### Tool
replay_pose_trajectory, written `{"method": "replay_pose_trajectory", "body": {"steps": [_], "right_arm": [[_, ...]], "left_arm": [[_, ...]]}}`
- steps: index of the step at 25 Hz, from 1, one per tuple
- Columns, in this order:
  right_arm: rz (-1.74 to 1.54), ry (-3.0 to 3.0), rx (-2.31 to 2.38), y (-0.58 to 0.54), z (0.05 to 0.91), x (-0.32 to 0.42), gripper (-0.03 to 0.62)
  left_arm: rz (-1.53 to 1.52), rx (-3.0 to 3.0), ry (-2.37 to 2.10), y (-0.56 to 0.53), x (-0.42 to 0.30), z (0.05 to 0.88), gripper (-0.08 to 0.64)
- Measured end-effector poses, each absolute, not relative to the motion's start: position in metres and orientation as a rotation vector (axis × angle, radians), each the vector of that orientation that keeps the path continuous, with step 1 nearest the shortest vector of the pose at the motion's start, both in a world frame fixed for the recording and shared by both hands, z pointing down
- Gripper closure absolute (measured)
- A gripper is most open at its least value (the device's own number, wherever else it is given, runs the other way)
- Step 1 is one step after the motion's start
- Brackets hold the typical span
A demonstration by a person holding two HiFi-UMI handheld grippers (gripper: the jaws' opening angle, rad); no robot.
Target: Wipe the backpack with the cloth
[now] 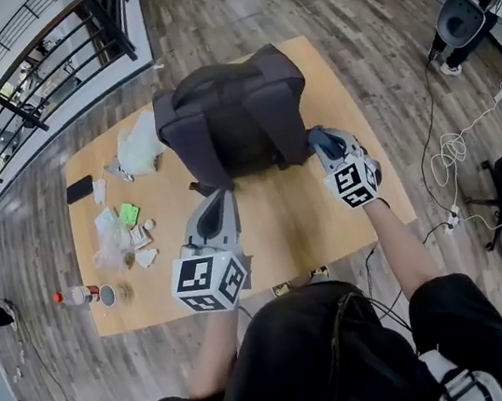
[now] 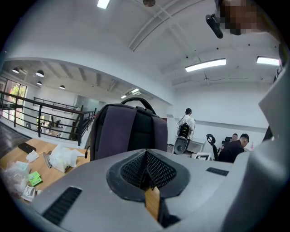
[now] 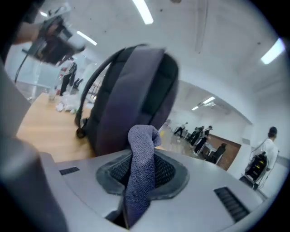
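Note:
A dark grey backpack (image 1: 233, 117) stands upright on the wooden table (image 1: 302, 224), its straps facing me. My left gripper (image 1: 223, 199) points at the bag's lower front edge and stops just short of it; its jaws (image 2: 146, 158) are shut with nothing between them, and the backpack (image 2: 129, 131) rises ahead. My right gripper (image 1: 319, 139) is beside the bag's lower right corner. It is shut on a blue-grey cloth (image 3: 141, 167), which sticks up from between the jaws, with the backpack (image 3: 131, 95) close in front.
Left of the bag lie a white plastic bag (image 1: 139, 146), a black phone (image 1: 79, 189), a green packet (image 1: 128, 213) and paper scraps. A bottle (image 1: 75, 295) lies near the table's front left corner. Cables (image 1: 451, 154) trail on the floor at the right.

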State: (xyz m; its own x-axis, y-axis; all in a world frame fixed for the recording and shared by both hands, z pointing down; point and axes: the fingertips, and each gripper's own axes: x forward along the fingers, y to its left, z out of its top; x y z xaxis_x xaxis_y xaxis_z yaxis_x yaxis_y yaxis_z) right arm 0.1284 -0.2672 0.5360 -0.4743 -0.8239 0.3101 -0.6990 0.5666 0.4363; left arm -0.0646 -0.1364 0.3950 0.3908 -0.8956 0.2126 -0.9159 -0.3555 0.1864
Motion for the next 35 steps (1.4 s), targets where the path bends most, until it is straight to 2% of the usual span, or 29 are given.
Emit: {"method": "replay_pose_trajectory", "body": {"steps": [4, 5, 6, 8, 12, 14, 18, 25, 30, 33, 35], "right_arm": [[-0.567, -2.592, 1.339, -0.31, 0.363, 0.144, 0.511], [-0.647, -2.648, 1.261, -0.32, 0.327, 0.132, 0.511], [-0.722, -2.68, 1.164, -0.332, 0.3, 0.116, 0.511], [-0.821, -2.657, 0.953, -0.36, 0.275, 0.079, 0.511], [-0.653, -2.538, 0.604, -0.422, 0.319, 0.031, 0.511], [-0.501, -2.589, 0.466, -0.428, 0.337, 0.02, 0.518], [-0.203, -2.677, 0.257, -0.411, 0.355, 0.022, 0.526], [-0.058, -2.643, 0.014, -0.345, 0.37, 0.026, 0.534], [0.022, -2.779, 0.108, -0.276, 0.359, 0.023, 0.535], [0.013, -2.836, 0.273, -0.246, 0.354, 0.004, 0.535], [-0.047, -2.838, 0.42, -0.238, 0.353, -0.006, 0.535]], "left_arm": [[0.06, 2.404, -1.63, -0.161, -0.041, 0.39, 0.539], [0.048, 2.411, -1.644, -0.169, -0.035, 0.387, 0.456], [0.038, 2.411, -1.659, -0.177, -0.031, 0.384, 0.337], [0.002, 2.376, -1.693, -0.193, -0.025, 0.381, 0.31], [-0.074, 2.156, -1.815, -0.229, -0.029, 0.397, 0.325], [-0.068, 2.081, -1.887, -0.238, -0.038, 0.403, 0.426], [-0.045, 2.082, -1.927, -0.248, -0.042, 0.402, 0.44], [0.087, 2.096, -1.924, -0.264, -0.056, 0.402, 0.449], [0.313, 2.336, -1.767, -0.293, -0.073, 0.398, 0.463], [0.384, 2.454, -1.703, -0.316, -0.08, 0.396, 0.517], [0.387, 2.518, -1.63, -0.333, -0.084, 0.396, 0.528]]}}
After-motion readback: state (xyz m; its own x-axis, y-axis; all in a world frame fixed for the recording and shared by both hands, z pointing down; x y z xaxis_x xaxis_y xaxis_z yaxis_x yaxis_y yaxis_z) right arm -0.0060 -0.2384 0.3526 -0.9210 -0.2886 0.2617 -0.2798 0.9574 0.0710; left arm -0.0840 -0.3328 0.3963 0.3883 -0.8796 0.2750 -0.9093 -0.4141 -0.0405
